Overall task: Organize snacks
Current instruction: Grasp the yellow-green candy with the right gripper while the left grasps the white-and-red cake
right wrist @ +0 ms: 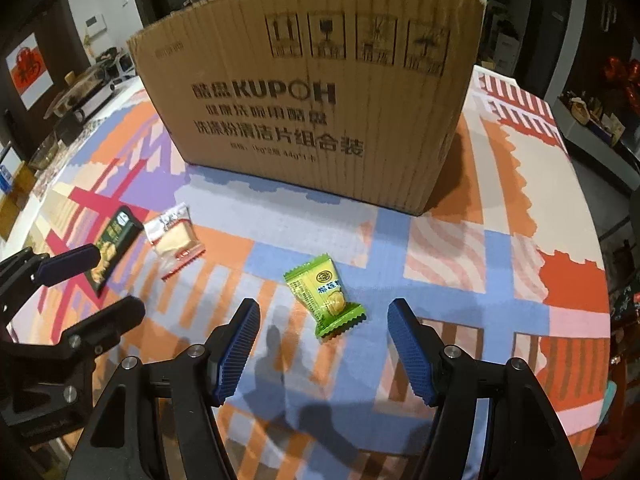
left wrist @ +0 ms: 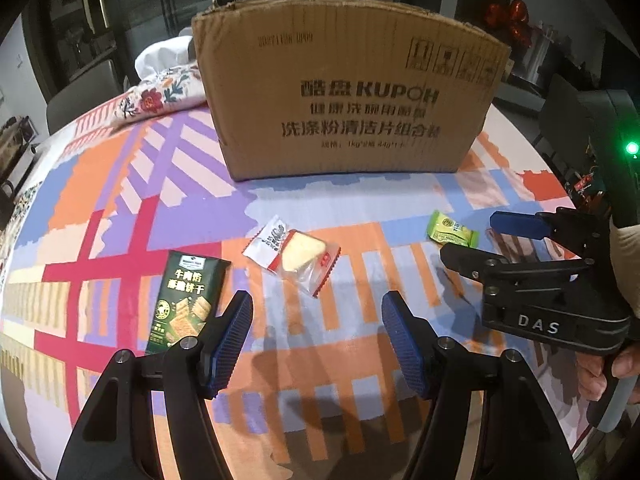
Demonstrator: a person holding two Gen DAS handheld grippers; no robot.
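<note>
Three snacks lie on the patterned tablecloth in front of a brown cardboard box [left wrist: 344, 96] [right wrist: 312, 92]. A dark green biscuit pack [left wrist: 186, 300] [right wrist: 114, 246] lies at the left. Right of it is a clear-and-red wrapped cake [left wrist: 294, 256] [right wrist: 174, 242]. A light green candy packet [left wrist: 452, 234] [right wrist: 326, 298] lies further right. My left gripper [left wrist: 318, 312] hovers open just short of the cake, nothing between its blue pads. My right gripper [right wrist: 324, 320] [left wrist: 468, 236] hangs open above the green packet, which shows between its fingertips, untouched.
A floral cloth bundle [left wrist: 160, 94] lies left of the box at the table's far side. A person's hand [left wrist: 608, 372] holds the right gripper's handle. The table edge curves away at the right [right wrist: 600, 240], with dark furniture and shelves beyond.
</note>
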